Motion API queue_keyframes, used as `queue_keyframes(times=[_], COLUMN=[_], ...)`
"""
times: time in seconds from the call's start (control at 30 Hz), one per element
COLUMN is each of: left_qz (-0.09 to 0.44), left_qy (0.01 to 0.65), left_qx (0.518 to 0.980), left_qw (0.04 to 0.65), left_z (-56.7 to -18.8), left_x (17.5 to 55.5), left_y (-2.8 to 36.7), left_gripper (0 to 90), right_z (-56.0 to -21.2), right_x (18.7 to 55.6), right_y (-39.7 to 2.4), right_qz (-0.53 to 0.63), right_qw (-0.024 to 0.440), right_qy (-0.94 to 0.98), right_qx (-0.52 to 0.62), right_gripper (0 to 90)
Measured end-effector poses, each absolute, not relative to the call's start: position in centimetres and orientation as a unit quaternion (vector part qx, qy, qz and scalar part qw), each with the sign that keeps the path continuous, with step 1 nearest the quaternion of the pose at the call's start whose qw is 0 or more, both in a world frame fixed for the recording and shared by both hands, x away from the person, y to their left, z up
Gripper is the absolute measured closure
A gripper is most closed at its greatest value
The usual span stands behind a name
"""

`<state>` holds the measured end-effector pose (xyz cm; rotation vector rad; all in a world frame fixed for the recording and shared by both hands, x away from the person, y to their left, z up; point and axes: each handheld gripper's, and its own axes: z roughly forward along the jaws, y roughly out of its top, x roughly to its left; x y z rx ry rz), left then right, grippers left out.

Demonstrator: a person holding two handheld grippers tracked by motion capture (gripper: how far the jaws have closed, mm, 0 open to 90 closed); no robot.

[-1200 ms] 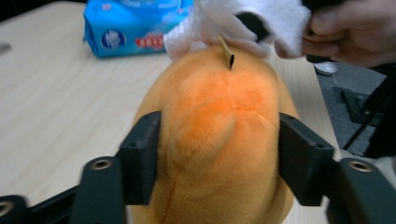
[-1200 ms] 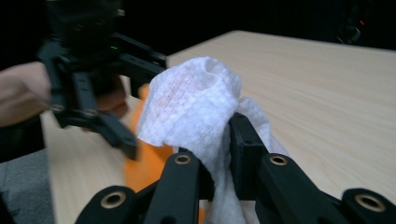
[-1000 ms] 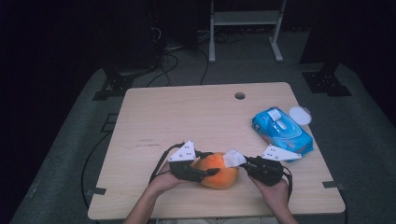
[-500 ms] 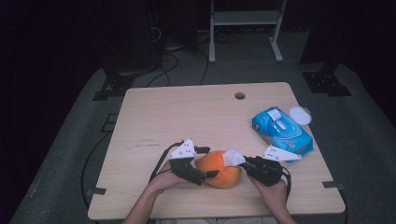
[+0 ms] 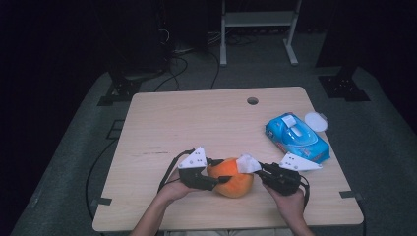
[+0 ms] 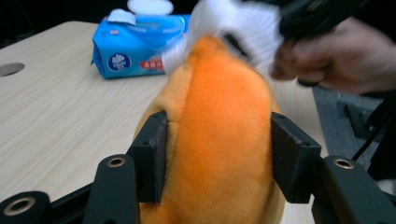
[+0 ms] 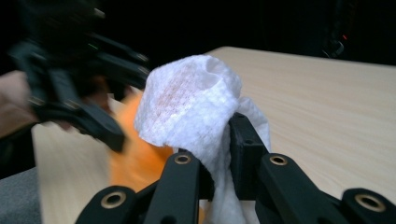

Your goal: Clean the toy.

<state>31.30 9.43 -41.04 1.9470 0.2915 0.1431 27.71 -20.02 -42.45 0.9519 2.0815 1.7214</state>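
Observation:
An orange plush toy (image 5: 231, 179) lies near the table's front edge, between the two hands. My left gripper (image 5: 219, 173) is at its left side; its jaws have just been closing, and the pads (image 6: 152, 154) now press into the toy (image 6: 219, 130) from both sides. My right gripper (image 5: 259, 170) comes in from the right, shut on a crumpled white wipe (image 5: 247, 163). That wipe (image 7: 191, 102) bulges out over the jaws of the right gripper (image 7: 219, 144) and rests against the top of the toy.
A blue pack of wet wipes (image 5: 296, 137) lies at the right of the wooden table (image 5: 196, 123), with a round white lid (image 5: 315, 121) beside it. A cable hole (image 5: 253, 101) sits near the far edge. Bare wood lies to the left and beyond the toy.
The left gripper's jaws stood wider around the toy half a second ago and now clamp it again. Both hands and the toy stay in the same place.

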Motion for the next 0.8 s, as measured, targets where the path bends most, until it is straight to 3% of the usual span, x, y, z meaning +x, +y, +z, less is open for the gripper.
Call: queue_keyframes(times=[0.37,0.5,0.8], left_qz=[0.059,0.066,0.055], left_qy=[0.126,0.137,0.113], left_qx=[0.823,0.821,0.824], left_qw=[0.551,0.551,0.553], left_z=[-40.9,-41.1,-40.6], left_x=[31.1,31.3,30.5], left_y=[9.0,8.9,8.1], left_gripper=[44.9,37.5,41.5], right_z=[-41.6,-42.6,-40.9], right_x=[27.0,27.7,26.3], right_y=[-19.4,-20.5,-19.1], right_qz=[0.613,0.603,0.620], right_qw=[0.142,0.132,0.144], right_qy=[0.717,0.711,0.719], right_qx=[0.300,0.337,0.280], right_gripper=[81.0,81.0,81.1])
